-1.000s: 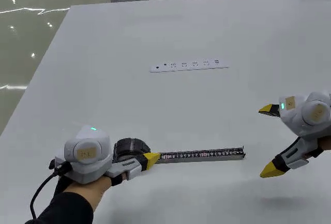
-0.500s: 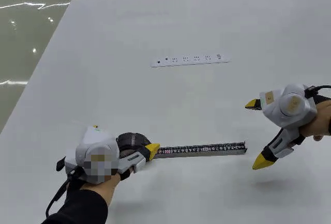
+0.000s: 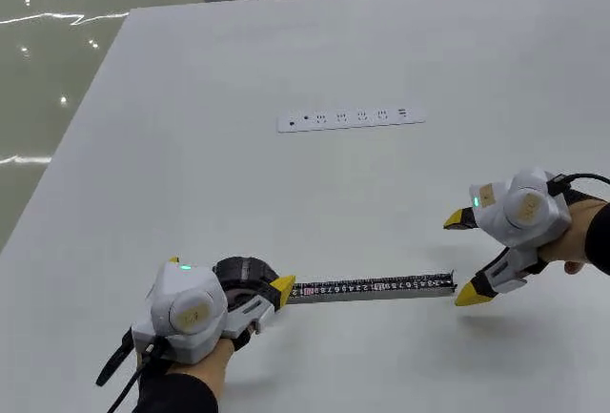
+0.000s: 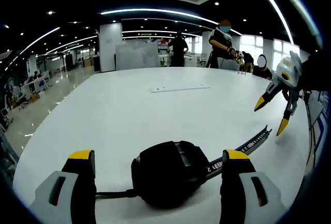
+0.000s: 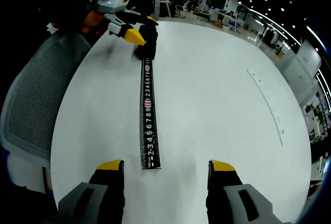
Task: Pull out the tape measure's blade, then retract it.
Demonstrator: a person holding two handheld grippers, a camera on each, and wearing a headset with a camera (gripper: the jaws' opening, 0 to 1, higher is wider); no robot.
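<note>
While the left tool [image 4: 160, 158] sits loose around the tape measure [image 3: 243, 275], its blade [image 3: 372, 286] points straight between the right tool's [image 3: 462, 258] spread jaws, untouched.

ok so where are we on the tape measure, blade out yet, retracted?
The pull-out looks done: the blade lies extended on the table from the tape measure case. In hand: the left gripper straddles the case with its jaws open, and the right gripper hovers open at the blade's free end, not gripping it. Left: the retraction.
</note>
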